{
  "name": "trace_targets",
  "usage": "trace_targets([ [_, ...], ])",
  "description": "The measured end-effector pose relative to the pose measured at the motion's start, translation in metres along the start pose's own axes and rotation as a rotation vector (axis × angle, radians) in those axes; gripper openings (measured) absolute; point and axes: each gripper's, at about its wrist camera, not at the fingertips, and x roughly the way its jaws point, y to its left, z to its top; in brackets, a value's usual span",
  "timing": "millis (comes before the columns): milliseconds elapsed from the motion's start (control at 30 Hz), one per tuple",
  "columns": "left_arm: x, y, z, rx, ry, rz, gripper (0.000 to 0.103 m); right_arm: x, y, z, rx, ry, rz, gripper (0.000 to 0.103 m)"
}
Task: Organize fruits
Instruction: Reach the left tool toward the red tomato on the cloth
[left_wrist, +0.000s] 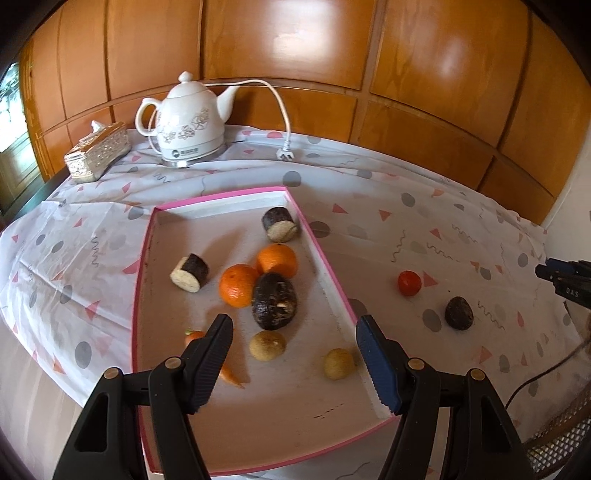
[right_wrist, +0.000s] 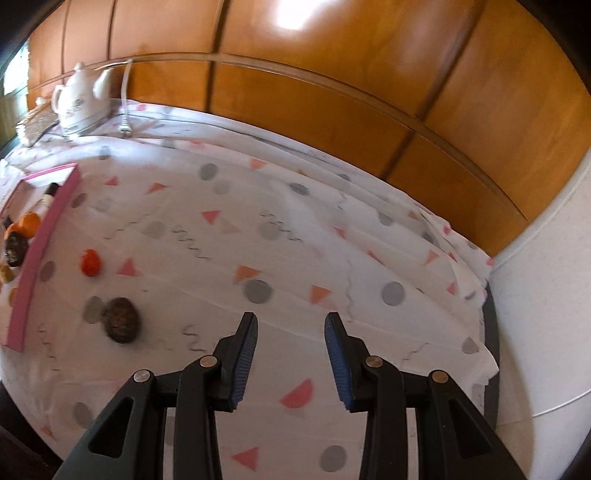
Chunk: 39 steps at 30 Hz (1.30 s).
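A pink-rimmed shallow box (left_wrist: 325, 254) lies on the table. It holds two oranges (left_wrist: 237, 285), a dark oval fruit (left_wrist: 274, 301), two dark cut pieces (left_wrist: 190, 272), two small tan fruits (left_wrist: 267, 345) and a carrot (left_wrist: 229, 374). My left gripper (left_wrist: 293, 328) is open and empty above the box's near part. On the cloth right of the box lie a small red fruit (left_wrist: 409, 283) (right_wrist: 91, 262) and a dark round fruit (left_wrist: 458, 313) (right_wrist: 122, 320). My right gripper (right_wrist: 290, 325) is open and empty, to the right of these two fruits; it also shows in the left wrist view (left_wrist: 565, 277).
A white patterned cloth (right_wrist: 295, 240) covers the table. A white electric kettle (left_wrist: 188, 122) with a loose cord and plug (left_wrist: 285, 154) and a tissue box (left_wrist: 98, 151) stand at the back left. Wood panelling lines the back. A white wall (right_wrist: 546, 295) rises at the right.
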Motion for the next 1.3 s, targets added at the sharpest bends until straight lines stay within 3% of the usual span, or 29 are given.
trace_targets([
  [167,0.005,-0.015,0.001,0.038,0.012,-0.01,0.07,0.012,-0.026,-0.008,0.066,0.018,-0.035,0.038],
  [567,0.023,-0.056,0.017,0.124,0.033,-0.052,0.07,0.027,-0.094,-0.024,0.402,0.044,-0.057,0.038],
  [800,0.041,-0.083,0.022,0.18,0.064,-0.087,0.069,0.028,-0.111,-0.03,0.487,0.06,-0.094,0.038],
  [967,0.057,-0.096,0.024,0.201,0.095,-0.103,0.064,0.022,-0.14,-0.039,0.63,0.035,-0.175,0.038],
  [1100,0.068,-0.104,0.026,0.211,0.109,-0.107,0.059,0.024,-0.165,-0.054,0.758,0.069,-0.2,0.038],
  [1300,0.091,-0.115,0.031,0.204,0.147,-0.12,0.051,0.027,-0.168,-0.058,0.773,0.097,-0.217,0.038],
])
